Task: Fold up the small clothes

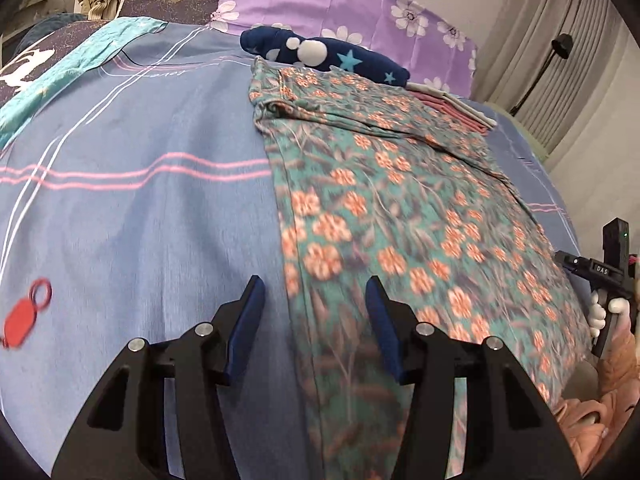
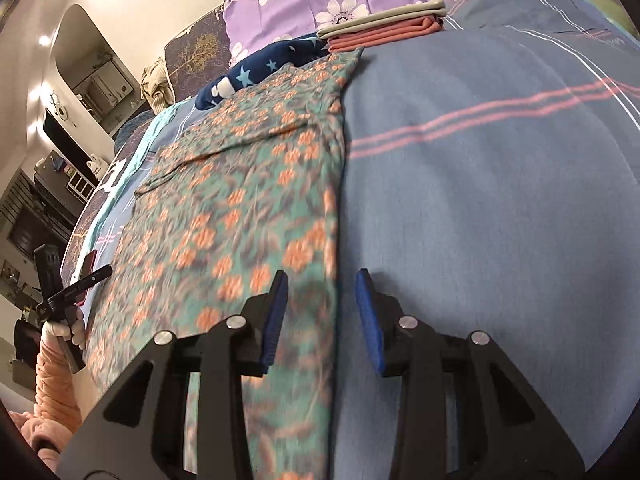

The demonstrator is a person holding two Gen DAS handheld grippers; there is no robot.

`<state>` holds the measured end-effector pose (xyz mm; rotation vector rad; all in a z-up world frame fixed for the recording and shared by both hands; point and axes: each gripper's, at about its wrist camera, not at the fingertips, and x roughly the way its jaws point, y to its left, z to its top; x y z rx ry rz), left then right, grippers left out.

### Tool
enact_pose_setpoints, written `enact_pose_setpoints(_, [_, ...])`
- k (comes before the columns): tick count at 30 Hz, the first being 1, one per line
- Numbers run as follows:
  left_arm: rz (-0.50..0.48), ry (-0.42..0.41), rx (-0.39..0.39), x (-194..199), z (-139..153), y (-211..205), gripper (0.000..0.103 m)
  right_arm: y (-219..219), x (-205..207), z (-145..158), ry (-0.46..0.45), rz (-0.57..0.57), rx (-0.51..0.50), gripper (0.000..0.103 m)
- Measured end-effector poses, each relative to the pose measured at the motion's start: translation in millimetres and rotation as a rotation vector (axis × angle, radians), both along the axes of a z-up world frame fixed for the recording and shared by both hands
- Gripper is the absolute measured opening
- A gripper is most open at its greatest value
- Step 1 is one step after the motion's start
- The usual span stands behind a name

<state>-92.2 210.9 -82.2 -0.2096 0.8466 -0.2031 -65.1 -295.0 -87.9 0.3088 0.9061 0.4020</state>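
Floral garment (image 1: pixel 384 208): flat on blue bedsheet (image 1: pixel 140 216), long axis running from grippers toward purple pillow (image 1: pixel 352 4). Left gripper (image 1: pixel 316 304) and right gripper (image 2: pixel 322 300): jaws apart, empty, straddling garment's near side edges.

Left wrist camera sits close above the bed sheet (image 1: pixel 132 208), angled down along its fingers toward the purple pillow (image 1: pixel 340 4), over the floral garment's (image 1: pixel 400 208) left edge. Right wrist camera looks likewise from low over its right edge. Both views share garment, sheet, pillow, folded stack (image 2: pixel 384 28).
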Motion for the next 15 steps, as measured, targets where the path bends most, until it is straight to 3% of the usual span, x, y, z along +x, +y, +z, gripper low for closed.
enact_pose_setpoints(4, [-0.024, -0.016, -0.017, -25.0, -2.4, 2.5, 0.053, -4.8, -24.2, -1.8, 0.004, -0.005, 0.024, 0.036])
enact_pose_setpoints(15, [-0.099, -0.046, -0.156, -95.7, -8.7, 10.3, 0.056, -22.8, -82.9, -5.4, 0.026, 0.017, 0.115, 0.036])
